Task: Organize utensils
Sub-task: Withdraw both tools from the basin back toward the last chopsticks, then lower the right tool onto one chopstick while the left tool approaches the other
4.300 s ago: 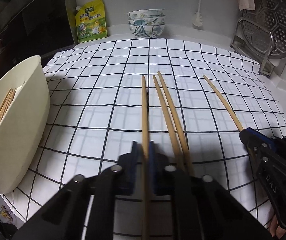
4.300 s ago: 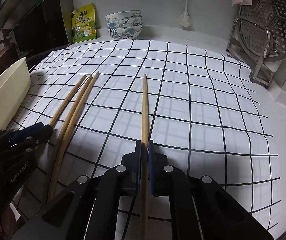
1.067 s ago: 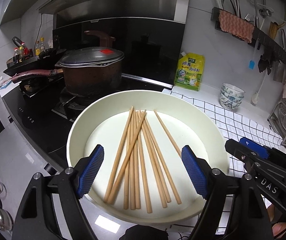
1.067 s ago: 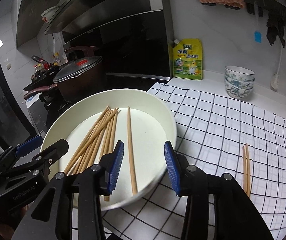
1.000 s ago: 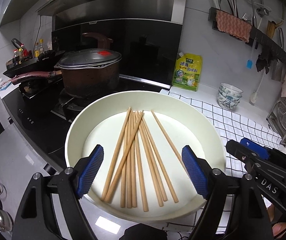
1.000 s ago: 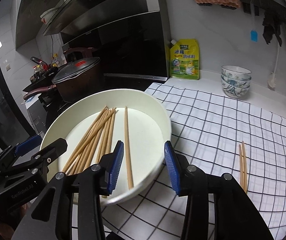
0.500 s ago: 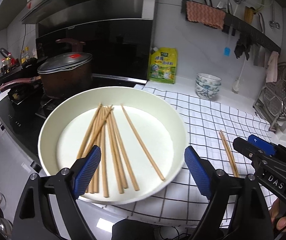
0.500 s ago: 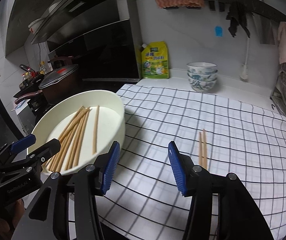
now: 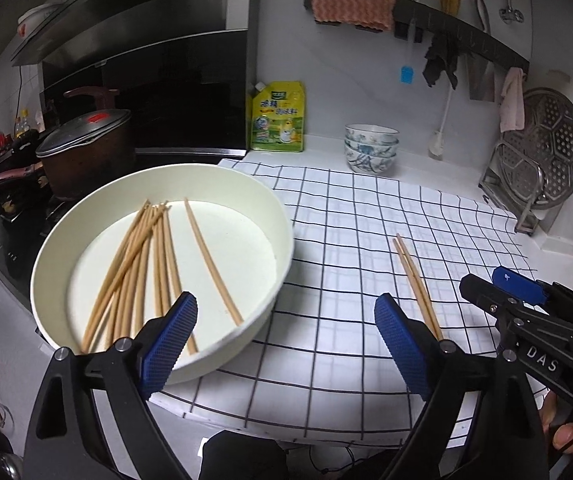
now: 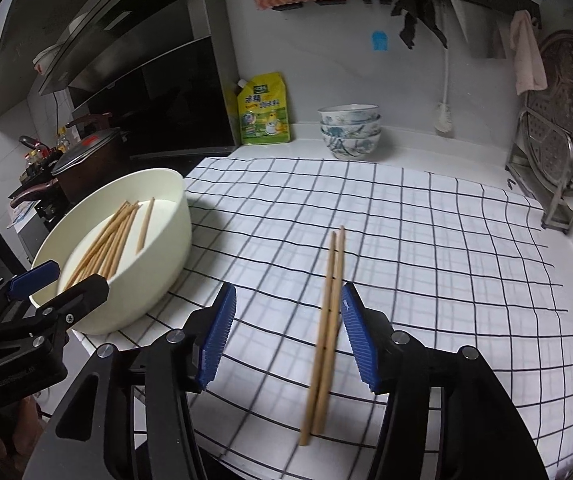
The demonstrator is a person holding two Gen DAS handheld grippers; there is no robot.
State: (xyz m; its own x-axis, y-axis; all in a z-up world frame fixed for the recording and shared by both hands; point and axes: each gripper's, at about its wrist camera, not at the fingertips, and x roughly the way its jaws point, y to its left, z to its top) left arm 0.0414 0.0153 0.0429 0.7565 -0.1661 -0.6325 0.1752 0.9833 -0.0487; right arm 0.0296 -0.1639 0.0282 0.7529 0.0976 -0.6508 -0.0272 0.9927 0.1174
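A cream bowl [image 9: 282,240] at the cloth's left edge holds several wooden chopsticks [image 9: 154,264]; it also shows in the right wrist view [image 10: 174,240]. Two chopsticks [image 10: 328,304] lie side by side on the checked cloth [image 10: 426,240]; they show in the left wrist view too [image 9: 416,284]. My left gripper [image 9: 286,348] is open and empty, above the counter's front edge between the bowl and the pair. My right gripper [image 10: 286,338] is open and empty, above the cloth with the pair lying just inside its right finger [image 10: 356,336].
A covered pot [image 9: 82,148] stands on the stove to the left. A yellow pouch [image 9: 278,118] and stacked patterned bowls [image 9: 370,152] stand at the back wall. A metal rack with a steamer plate [image 9: 542,152] stands at the right.
Both grippers have swung right, away from the bowl and toward the two chopsticks on the cloth. Both stay open and empty.
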